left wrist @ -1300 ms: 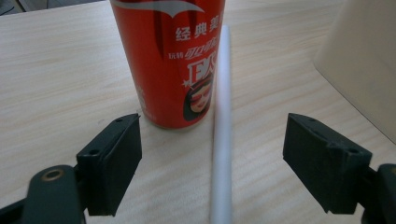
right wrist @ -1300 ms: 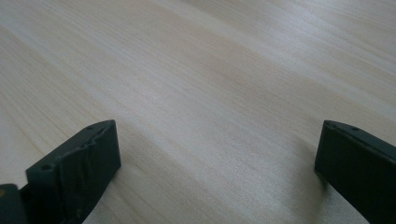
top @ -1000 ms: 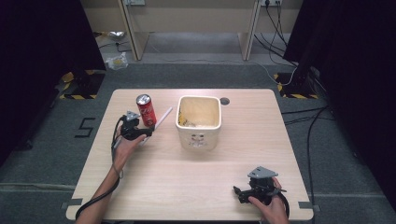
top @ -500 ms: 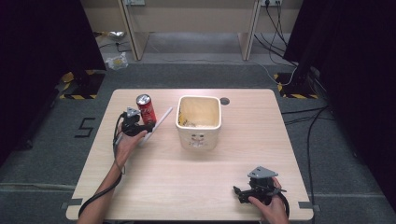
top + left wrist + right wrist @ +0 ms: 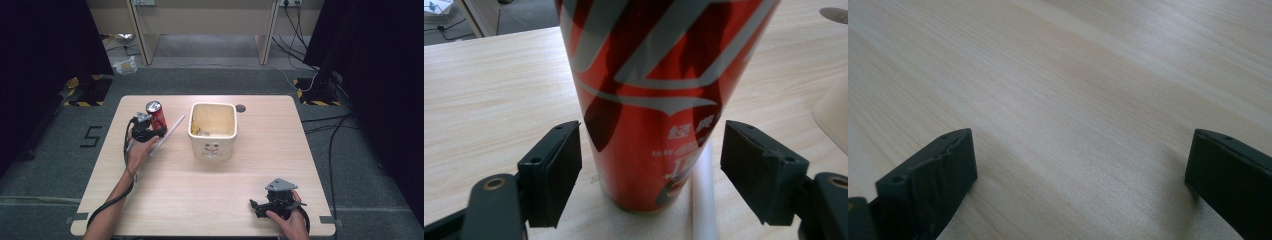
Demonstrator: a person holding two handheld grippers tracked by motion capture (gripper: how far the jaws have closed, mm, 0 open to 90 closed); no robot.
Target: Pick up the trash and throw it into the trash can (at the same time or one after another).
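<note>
At the near edge of the wooden table [image 5: 210, 200] the right gripper [image 5: 256, 206] is held low in the person's right hand [image 5: 290, 222], pointing toward the table's left side. In the right gripper view its two black jaws are seen spread wide, with bare wood grain between them and nothing held.

Farther up the table, on its left side, the left gripper [image 5: 154, 131] is held in the left hand [image 5: 137, 150] at the foot of an upright red soda can [image 5: 156, 115]. From the high view it cannot be told whether the can is gripped. In the left gripper view the can [image 5: 659, 100] is seen standing between the jaws with a gap on either side, wider at the right; the jaws have just been closing a little but are not pressed against it. A white straw [image 5: 704, 200] is seen lying on the wood just beside the can's base, inside the jaw gap; from above the straw [image 5: 167, 135] is shown to run diagonally away from the gripper toward the cream square tub [image 5: 212, 142], which stands near the table's middle with some litter inside. Beyond the tub a dark round hole [image 5: 241, 108] is set in the tabletop near the far edge.
</note>
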